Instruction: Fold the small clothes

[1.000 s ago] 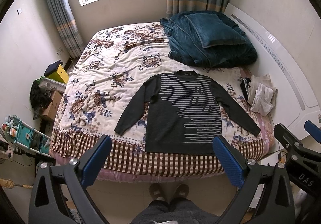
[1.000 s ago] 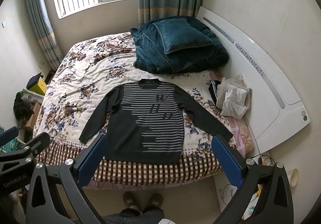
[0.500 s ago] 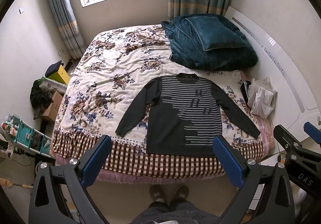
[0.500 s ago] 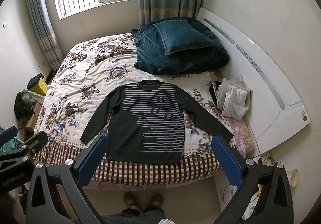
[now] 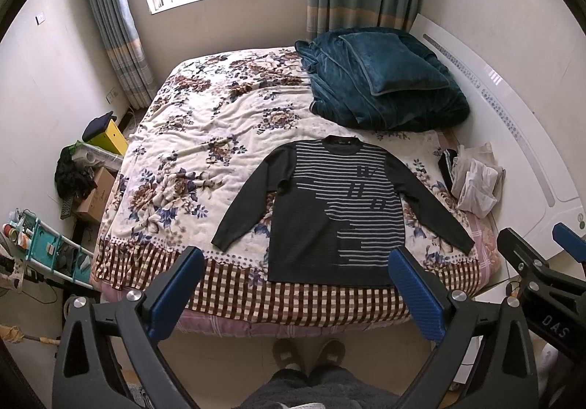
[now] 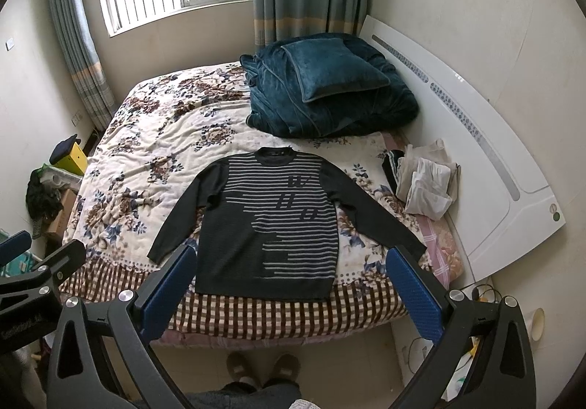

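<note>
Dark knitted sweater with pale horizontal stripes (image 5: 331, 211) lies face up and flat on the near part of the floral bedspread (image 5: 205, 138), sleeves angled outward, hem at the checked border by the near edge. Both tools hang above the floor, well apart from it — the left gripper (image 5: 293, 290) and the right gripper (image 6: 289, 286) each have blue-padded jaws spread wide, holding nothing. At the far right sits a folded teal velvet blanket (image 5: 384, 86), and a small pile of pale clothes (image 6: 425, 182) lies right of the sweater — a person's slippered feet (image 6: 263, 367) stand below.
</note>
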